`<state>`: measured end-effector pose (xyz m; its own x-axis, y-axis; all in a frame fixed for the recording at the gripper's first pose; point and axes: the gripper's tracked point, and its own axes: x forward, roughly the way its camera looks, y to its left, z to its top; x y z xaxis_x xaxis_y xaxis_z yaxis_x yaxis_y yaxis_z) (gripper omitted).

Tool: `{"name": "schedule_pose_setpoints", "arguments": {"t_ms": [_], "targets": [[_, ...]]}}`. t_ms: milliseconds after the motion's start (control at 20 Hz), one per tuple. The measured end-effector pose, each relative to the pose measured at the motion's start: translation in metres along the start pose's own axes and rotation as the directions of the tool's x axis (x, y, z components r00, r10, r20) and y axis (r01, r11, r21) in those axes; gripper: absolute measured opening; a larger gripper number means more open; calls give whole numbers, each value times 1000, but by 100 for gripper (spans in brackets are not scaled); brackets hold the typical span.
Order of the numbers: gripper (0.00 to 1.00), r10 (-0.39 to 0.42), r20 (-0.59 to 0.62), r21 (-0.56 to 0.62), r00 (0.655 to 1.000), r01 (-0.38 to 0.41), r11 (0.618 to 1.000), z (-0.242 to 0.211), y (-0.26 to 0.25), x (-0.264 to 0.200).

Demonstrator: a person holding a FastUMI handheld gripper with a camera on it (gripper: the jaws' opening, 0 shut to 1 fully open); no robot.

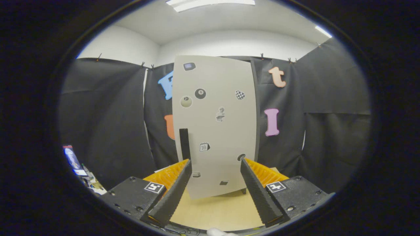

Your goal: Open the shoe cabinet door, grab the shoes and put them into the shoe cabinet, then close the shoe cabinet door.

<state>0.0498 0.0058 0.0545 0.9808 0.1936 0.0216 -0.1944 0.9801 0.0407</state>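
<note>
Between my released gripper [215, 164] fingers stands the shoe cabinet door [215, 124]: rigid, light; best taken by its dark vertical handle [184, 143].

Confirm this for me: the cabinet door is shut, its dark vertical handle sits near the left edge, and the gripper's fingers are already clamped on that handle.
Not clamped. In the gripper view the gripper is open, fingers spread apart, gripping nothing. The cabinet door is shut, and its dark vertical handle sits near the left edge, just beyond the left fingertip.
</note>
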Motion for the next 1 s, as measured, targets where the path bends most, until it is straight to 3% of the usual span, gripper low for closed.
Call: {"name": "schedule_pose_setpoints", "arguments": {"t_ms": [550, 1000], "targets": [[98, -109, -5, 24, 994, 109, 994, -12, -31, -52], [98, -141, 0, 34, 990, 141, 989, -8, -44, -64]]}}
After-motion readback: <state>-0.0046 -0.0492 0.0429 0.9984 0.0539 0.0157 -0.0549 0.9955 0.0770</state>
